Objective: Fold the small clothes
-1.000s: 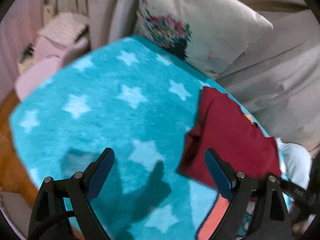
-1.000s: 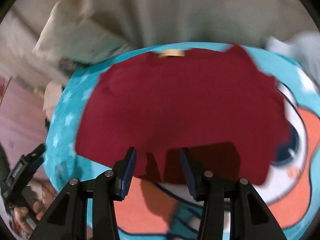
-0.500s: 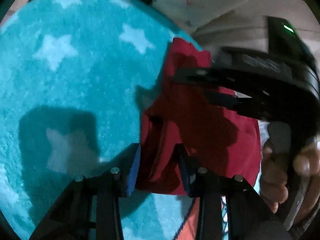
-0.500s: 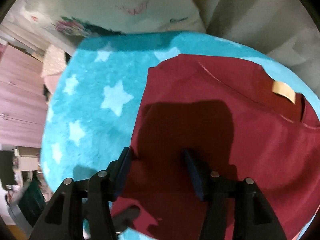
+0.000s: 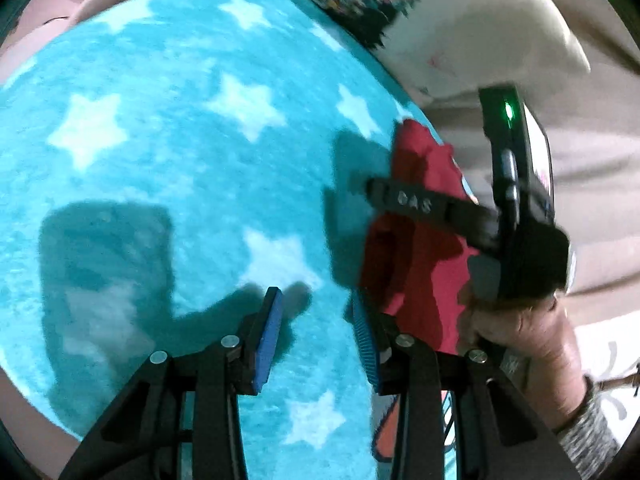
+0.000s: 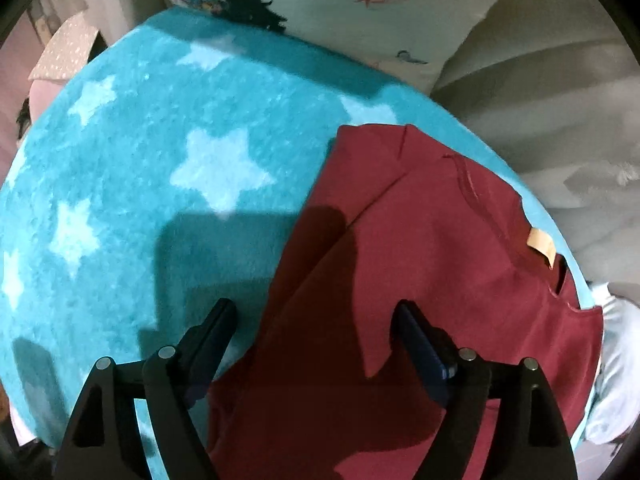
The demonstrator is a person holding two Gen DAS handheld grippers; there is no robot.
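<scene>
Side fold in hand: the maroon shirt [image 6: 432, 264] lies on the star blanket [image 6: 160, 168], its left edge turned over. Your left claw [image 5: 316, 336] and right claw [image 6: 316, 344] gape empty (nothing pinched). Next, I judge, grip the opposite edge.

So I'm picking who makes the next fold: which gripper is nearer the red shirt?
Right. The right gripper hovers open directly over the red shirt, fingers straddling its left edge. The left gripper is open over the blanket, just beside the shirt.

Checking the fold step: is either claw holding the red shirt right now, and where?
Nothing is held. The left claw is open over the blanket; the right claw is open above the shirt.
</scene>
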